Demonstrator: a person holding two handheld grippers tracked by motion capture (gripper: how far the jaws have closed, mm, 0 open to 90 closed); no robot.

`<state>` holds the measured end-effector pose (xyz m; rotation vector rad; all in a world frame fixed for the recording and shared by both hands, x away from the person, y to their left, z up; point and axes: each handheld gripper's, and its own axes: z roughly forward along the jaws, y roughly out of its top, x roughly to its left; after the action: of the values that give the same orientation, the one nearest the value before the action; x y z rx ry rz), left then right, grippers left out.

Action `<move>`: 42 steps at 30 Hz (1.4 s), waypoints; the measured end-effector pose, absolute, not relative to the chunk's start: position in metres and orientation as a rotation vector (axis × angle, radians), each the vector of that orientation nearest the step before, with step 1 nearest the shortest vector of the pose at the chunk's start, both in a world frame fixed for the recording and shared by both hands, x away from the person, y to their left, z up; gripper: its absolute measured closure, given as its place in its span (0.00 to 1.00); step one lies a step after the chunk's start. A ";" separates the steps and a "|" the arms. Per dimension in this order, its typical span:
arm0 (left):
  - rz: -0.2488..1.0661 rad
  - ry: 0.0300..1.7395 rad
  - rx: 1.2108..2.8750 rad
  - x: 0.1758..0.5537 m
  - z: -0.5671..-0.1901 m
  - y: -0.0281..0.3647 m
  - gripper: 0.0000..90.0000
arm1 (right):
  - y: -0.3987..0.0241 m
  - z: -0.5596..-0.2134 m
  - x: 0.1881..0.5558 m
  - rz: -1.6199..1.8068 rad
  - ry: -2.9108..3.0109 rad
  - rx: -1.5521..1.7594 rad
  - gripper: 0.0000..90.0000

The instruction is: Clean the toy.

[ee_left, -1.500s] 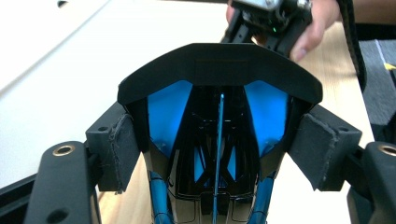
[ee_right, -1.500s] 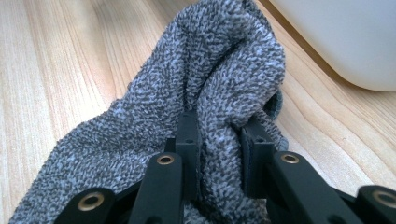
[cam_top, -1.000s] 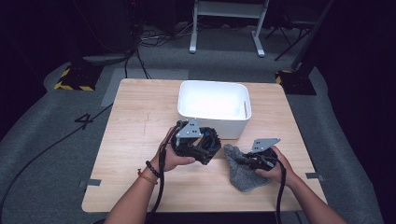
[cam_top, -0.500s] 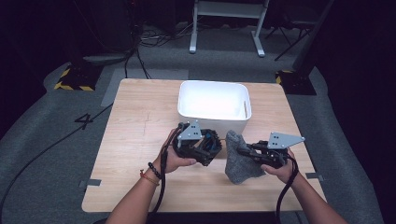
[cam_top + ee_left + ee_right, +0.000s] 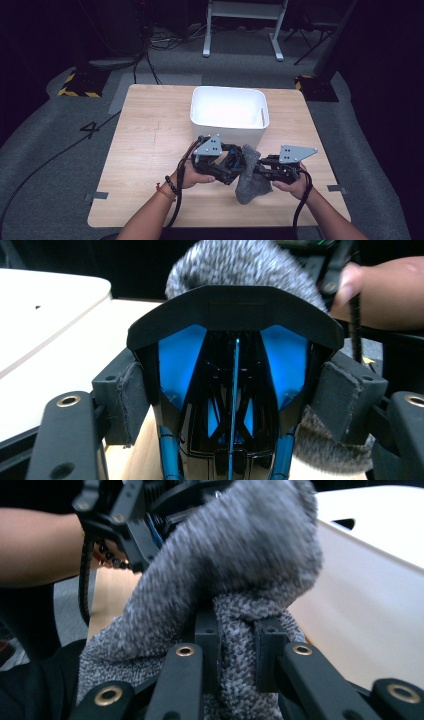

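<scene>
My left gripper (image 5: 235,395) is shut on a black plastic object with a blue inside (image 5: 235,315), its pads pressing on both sides. In the high view this object (image 5: 231,162) sits above the table just in front of the white bin. My right gripper (image 5: 235,642) is shut on a grey knitted cloth (image 5: 240,555), pinching a fold between its jaws. From above, the right gripper (image 5: 256,169) holds the cloth (image 5: 250,184) up against the black object, and the cloth's lower part hangs down toward the table. The cloth (image 5: 240,265) rises right behind the object.
A white rectangular bin (image 5: 200,120) stands open at the middle back of the wooden table (image 5: 145,150). Grey floor with cables and a white stand (image 5: 240,30) lies beyond the table. Both of the person's forearms come in from the front edge.
The right gripper has risen and moved left with the grey cloth, lifting it off the table to the black object. The left gripper has stayed where it was.
</scene>
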<state>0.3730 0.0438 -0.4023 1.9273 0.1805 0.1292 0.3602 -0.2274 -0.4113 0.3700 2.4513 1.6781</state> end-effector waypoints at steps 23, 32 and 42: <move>0.123 0.137 1.854 0.365 -0.386 0.048 0.28 | -0.195 -0.474 0.374 1.211 2.760 0.417 0.86; 0.122 0.136 1.900 0.364 -0.393 0.045 0.28 | -0.236 -0.420 0.372 1.467 2.487 0.467 0.86; 0.080 0.101 1.942 0.365 -0.405 0.029 0.28 | -0.243 -0.396 0.359 1.643 2.369 0.397 0.86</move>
<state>0.3645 0.0287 -0.4054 1.9417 0.1009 0.0796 0.3589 -0.2435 -0.3961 0.3975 2.3689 1.6430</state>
